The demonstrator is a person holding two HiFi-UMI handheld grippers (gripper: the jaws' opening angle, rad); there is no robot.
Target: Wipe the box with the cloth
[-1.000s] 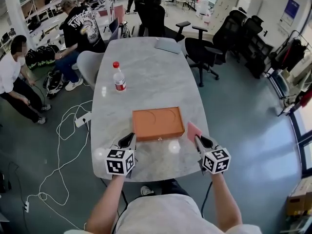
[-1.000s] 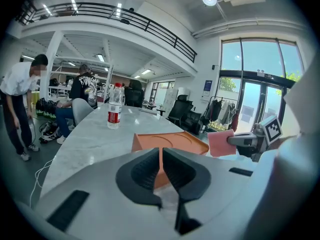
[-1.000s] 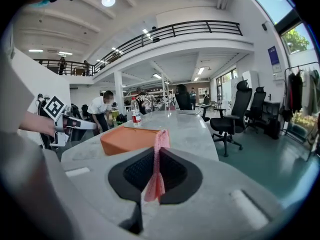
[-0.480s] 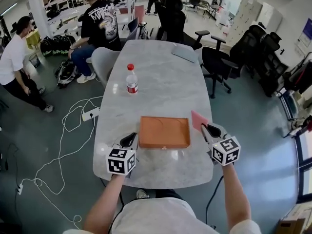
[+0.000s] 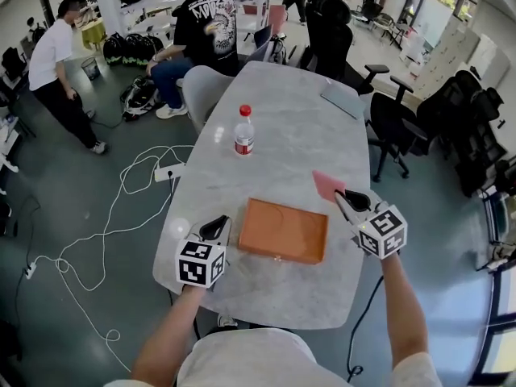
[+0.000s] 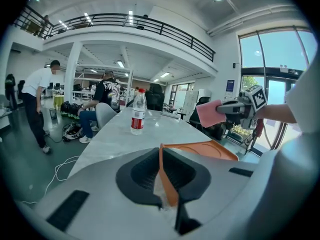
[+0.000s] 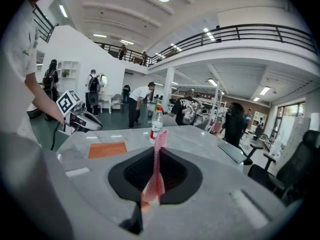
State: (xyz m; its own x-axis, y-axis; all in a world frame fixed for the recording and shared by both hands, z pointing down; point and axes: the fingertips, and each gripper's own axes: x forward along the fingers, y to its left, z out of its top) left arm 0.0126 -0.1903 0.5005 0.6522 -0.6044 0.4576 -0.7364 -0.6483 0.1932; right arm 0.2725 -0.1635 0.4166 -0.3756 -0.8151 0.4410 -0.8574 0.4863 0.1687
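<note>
The flat orange box (image 5: 284, 230) lies on the marble table (image 5: 290, 143) near its front edge. My left gripper (image 5: 216, 227) is at the box's left end, and in the left gripper view its jaws (image 6: 162, 156) are shut on a thin orange edge of the box (image 6: 205, 149). The right gripper (image 5: 353, 201) hovers off the box's far right corner, shut on a pink cloth (image 5: 326, 185) that sticks up between its jaws (image 7: 159, 144). The right gripper view shows the cloth (image 7: 156, 169) upright, with the box (image 7: 106, 149) to the left.
A water bottle with a red cap (image 5: 243, 131) stands mid-table beyond the box. A closed laptop (image 5: 343, 101) lies at the far end. Office chairs (image 5: 387, 111) stand to the right. Cables (image 5: 121, 208) trail on the floor at left, near a seated person (image 5: 201, 31) and a standing person (image 5: 60, 63).
The right gripper has carried the cloth from beside the box's right edge to off its far right corner. The left gripper stays at the box's left end. The head view has swung.
</note>
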